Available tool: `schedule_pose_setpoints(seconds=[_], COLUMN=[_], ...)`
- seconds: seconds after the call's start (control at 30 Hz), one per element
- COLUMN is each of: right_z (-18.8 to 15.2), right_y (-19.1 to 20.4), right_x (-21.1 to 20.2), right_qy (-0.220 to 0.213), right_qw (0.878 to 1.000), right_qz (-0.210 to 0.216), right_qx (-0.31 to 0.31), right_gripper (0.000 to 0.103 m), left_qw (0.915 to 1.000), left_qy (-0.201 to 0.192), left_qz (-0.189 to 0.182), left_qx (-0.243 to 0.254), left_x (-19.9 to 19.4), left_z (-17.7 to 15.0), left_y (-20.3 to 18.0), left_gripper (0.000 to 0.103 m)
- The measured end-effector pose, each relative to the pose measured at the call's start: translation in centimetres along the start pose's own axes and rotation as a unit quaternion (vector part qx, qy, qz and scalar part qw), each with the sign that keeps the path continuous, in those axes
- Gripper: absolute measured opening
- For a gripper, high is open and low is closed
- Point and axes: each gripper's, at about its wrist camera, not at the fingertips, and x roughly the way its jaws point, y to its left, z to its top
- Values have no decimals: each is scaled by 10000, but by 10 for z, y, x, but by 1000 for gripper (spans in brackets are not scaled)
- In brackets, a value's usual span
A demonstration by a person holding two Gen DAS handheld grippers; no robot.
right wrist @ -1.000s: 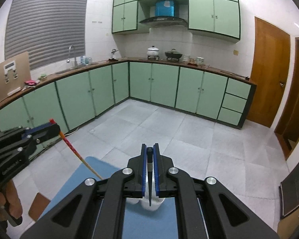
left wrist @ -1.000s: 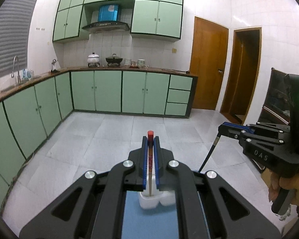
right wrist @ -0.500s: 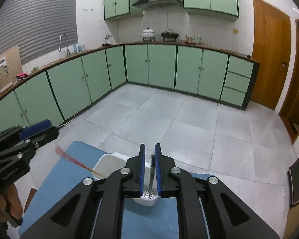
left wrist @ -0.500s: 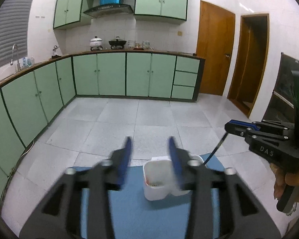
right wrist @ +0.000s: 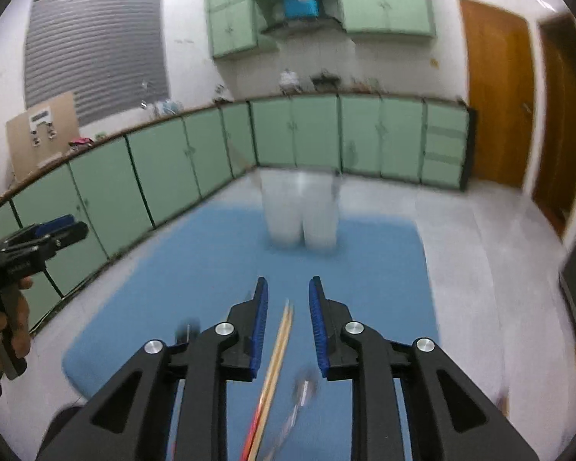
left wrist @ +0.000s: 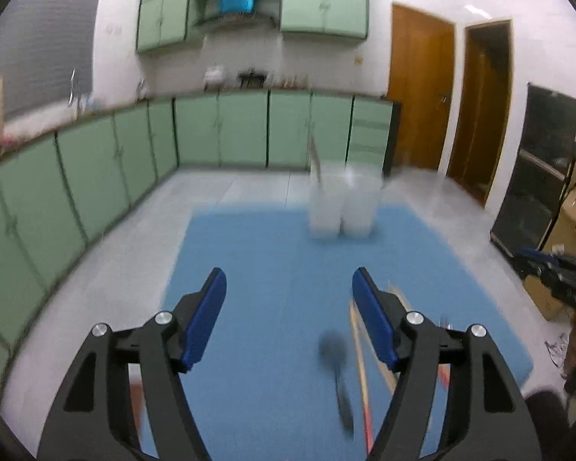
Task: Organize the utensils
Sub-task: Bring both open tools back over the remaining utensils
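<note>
Blue mat – white holder, chopsticks, dark spoon on it

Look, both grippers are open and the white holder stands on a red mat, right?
Not quite: the mat is blue, not red, as the right wrist view shows. The rest holds: the left gripper and right gripper are open, and the white holder stands on the mat.

One two-cup white holder, two chopsticks, one dark spoon, one blue mat
</note>
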Motion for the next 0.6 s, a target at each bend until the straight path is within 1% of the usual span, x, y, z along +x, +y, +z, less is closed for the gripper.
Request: schedule_pose_setpoints(seconds=[0.03,0.07,0.1,0.13,0.17,0.2,0.23,0.33,0.47,0.5,0.6], right_z=[-26,-50,-66,-82,-94,-99,-106,-112,-114,-116,-109], right_y=[1,1,1,3,6,4,6,14,22,16,16], right_x=[1,2,5,8,10,12,15,17,23,25,30], right_qy=[183,376,559,744,835,871,959,1024,1017,999,977], right_qw=[9997,9990,9979,9964,9954,9950,9942,9939,9944,9946,9951], right_qz=[-102,-133,-140,-174,-250,-275,-256,-155,-38,-25,-92], right_qx=[79,202,310,380,393,398,404,369,277,277,150], right_gripper=[22,22,22,22,22,22,22,22,22,22,22], left_qw=[9998,9994,9984,9975,9964,9958,9939,9909,9886,9880,9858], left_qy=[167,345,564,696,838,905,1063,1323,1501,1543,1674], left_qz=[42,89,82,73,35,58,165,120,101,90,80], left_qx=[-26,-26,6,43,95,147,253,215,72,53,119], left_x=[3,6,10,12,15,17,22,31,42,45,56], left_z=[-17,-36,-59,-70,-82,-87,-96,-102,-107,-107,-115], left_y=[0,-1,-6,-8,-13,-16,-20,-14,-4,-6,-11], left_gripper=[66,64,63,61,60,60,60,59,58,58,59])
